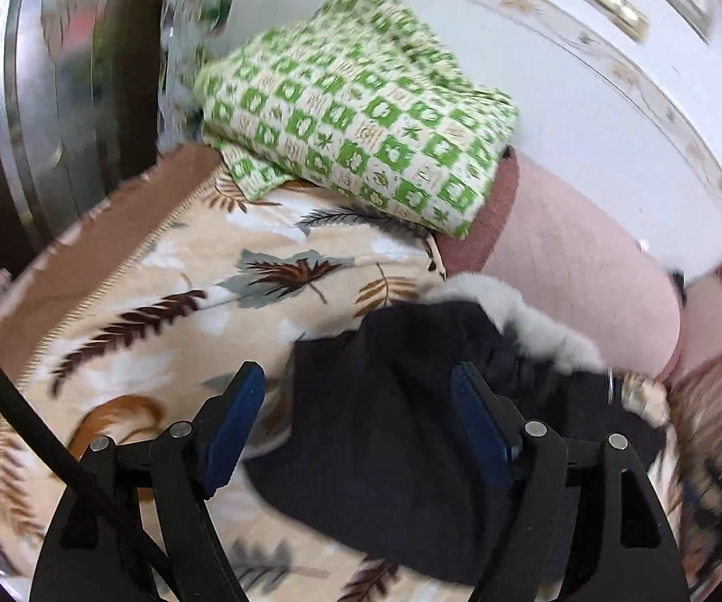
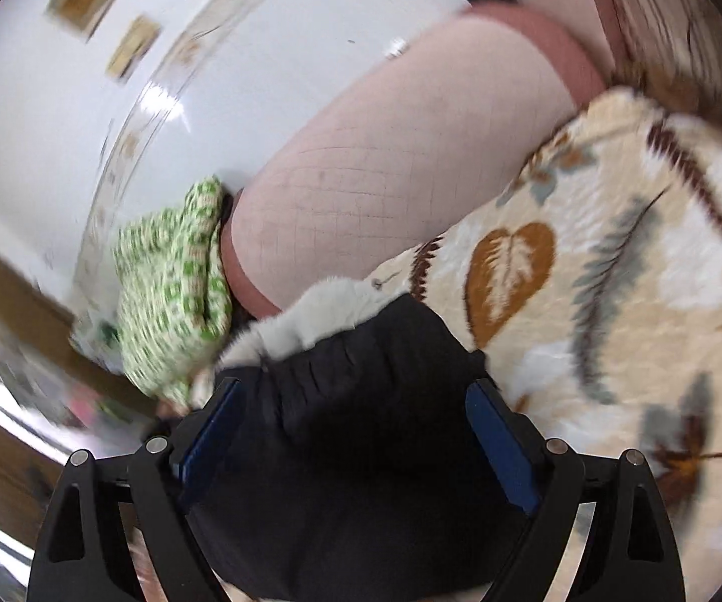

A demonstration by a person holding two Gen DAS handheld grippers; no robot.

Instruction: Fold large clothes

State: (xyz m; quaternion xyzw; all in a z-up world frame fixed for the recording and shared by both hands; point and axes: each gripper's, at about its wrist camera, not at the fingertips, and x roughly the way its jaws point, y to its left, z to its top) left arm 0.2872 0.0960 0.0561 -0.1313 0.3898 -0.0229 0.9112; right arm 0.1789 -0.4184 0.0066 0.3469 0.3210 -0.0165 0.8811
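Black cloth, a dark coat (image 1: pixel 391 426) with a pale fur trim (image 1: pixel 531 321), is lying bunched on a cream blanket (image 1: pixel 170 301) printed with brown and grey leaves, which is covering a bed or sofa; which of the two cannot be told. Both views are blurring with motion.

Seen from the left wrist, the left gripper (image 1: pixel 358 421) is hovering over the coat with its blue-padded fingers (image 1: pixel 233 426) standing wide apart. The coat is showing between and under them, but neither pad is pressing on it and nothing is being held. The fur trim is lying just beyond the fingertips, toward a pink bolster (image 1: pixel 586 271).

Seen from the right wrist, the right gripper (image 2: pixel 356 426) is likewise spread wide above the same coat (image 2: pixel 351 401), its fingers (image 2: pixel 501 446) clear of the fabric on either side, gripping nothing. The fur trim (image 2: pixel 311 321) is sitting just ahead of it, touching the blanket (image 2: pixel 611 251).

A folded green-and-white checked cloth (image 1: pixel 356 115) is resting at the far end of the blanket, against the end of the bolster and next to a white wall (image 1: pixel 586 115). In the right view that cloth (image 2: pixel 170 291) is lying left of the bolster (image 2: pixel 386 160) and just beside the fur trim. A black cable (image 1: pixel 35 416) is crossing the lower left corner of the left view.
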